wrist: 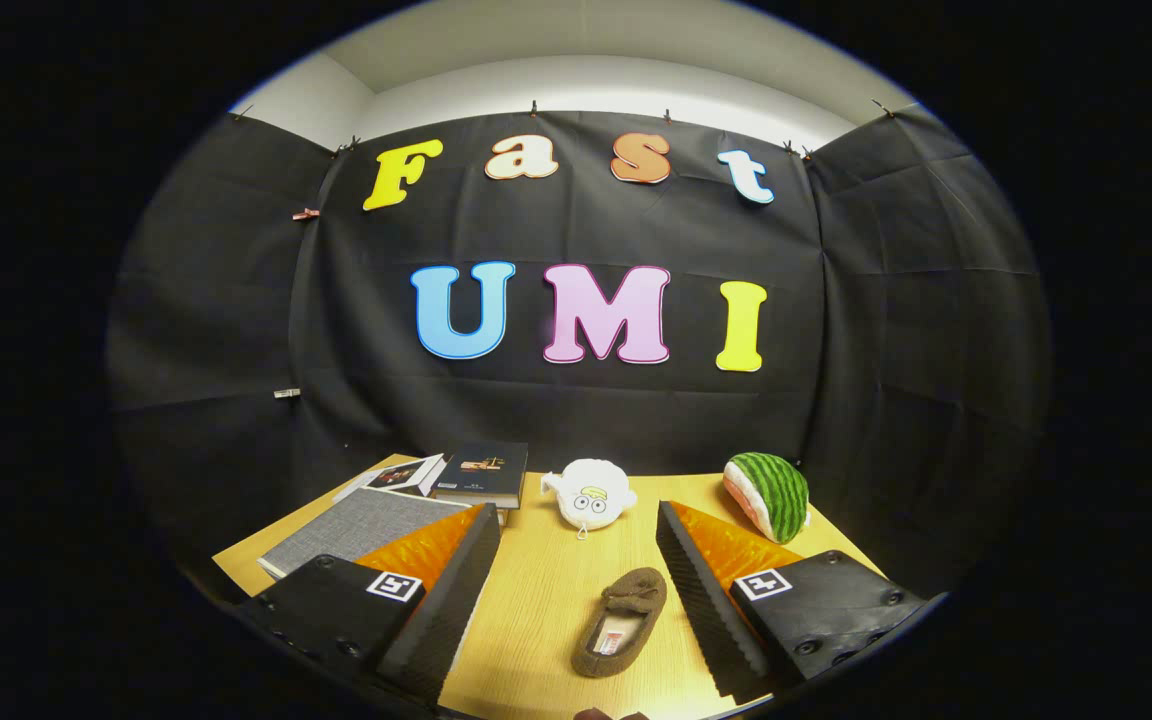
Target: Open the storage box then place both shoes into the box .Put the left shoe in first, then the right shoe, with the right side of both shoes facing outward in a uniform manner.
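Observation:
A small brown slipper-like shoe (621,622) lies on the wooden table (546,590), opening up, toe pointing away. It sits between my two fingers, nearer the right finger (706,590) than the left finger (451,590), touching neither. My gripper (576,520) is open wide and holds nothing. A sliver of something brown (608,714) peeks in at the near table edge, too little to identify. A grey cloth-covered flat thing (351,530) lies behind the left finger; I cannot tell whether it is the storage box.
A stack of books (481,472) and a booklet (406,475) lie at the back left. A white round plush toy (591,495) sits at the back middle, a watermelon-slice plush (768,495) at the back right. Black cloth walls close the booth behind.

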`<state>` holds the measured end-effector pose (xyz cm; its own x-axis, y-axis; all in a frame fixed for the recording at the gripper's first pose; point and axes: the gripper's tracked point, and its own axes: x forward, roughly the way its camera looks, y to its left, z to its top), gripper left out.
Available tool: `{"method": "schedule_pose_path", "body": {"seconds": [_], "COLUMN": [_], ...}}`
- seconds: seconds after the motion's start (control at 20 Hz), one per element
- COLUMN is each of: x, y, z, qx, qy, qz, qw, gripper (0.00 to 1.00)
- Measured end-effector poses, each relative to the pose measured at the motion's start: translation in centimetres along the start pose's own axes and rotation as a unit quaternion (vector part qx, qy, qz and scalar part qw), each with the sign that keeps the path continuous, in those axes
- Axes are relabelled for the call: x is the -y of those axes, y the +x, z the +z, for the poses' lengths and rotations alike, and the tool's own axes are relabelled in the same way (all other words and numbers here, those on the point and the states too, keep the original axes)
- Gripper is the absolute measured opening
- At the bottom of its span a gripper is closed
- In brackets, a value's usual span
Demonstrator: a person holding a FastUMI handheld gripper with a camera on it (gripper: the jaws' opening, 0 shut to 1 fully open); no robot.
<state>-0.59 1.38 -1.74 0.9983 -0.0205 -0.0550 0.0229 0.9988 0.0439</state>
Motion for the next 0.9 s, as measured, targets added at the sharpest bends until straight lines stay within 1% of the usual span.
{"method": "schedule_pose_path", "body": {"seconds": [0.25, 0.45, 0.65, 0.7, 0.75, 0.9], "x": [-0.9, -1.9, -2.0, -2.3, -3.0, -4.7], "y": [-0.1, -0.2, 0.8, 0.9, 1.2, 1.7], "z": [-0.7, -1.9, -2.7, -3.3, -4.1, -6.0], "qx": [-0.018, -0.053, -0.084, -0.099, -0.118, -0.179], "qy": [0.003, 0.011, 0.034, 0.047, 0.062, 0.112], "qz": [0.008, 0.026, 0.043, 0.051, 0.068, 0.117], "qw": [1.000, 0.998, 0.995, 0.993, 0.989, 0.970], "gripper": [0.97, 0.97, 0.97, 0.98, 0.98, 0.99]}}
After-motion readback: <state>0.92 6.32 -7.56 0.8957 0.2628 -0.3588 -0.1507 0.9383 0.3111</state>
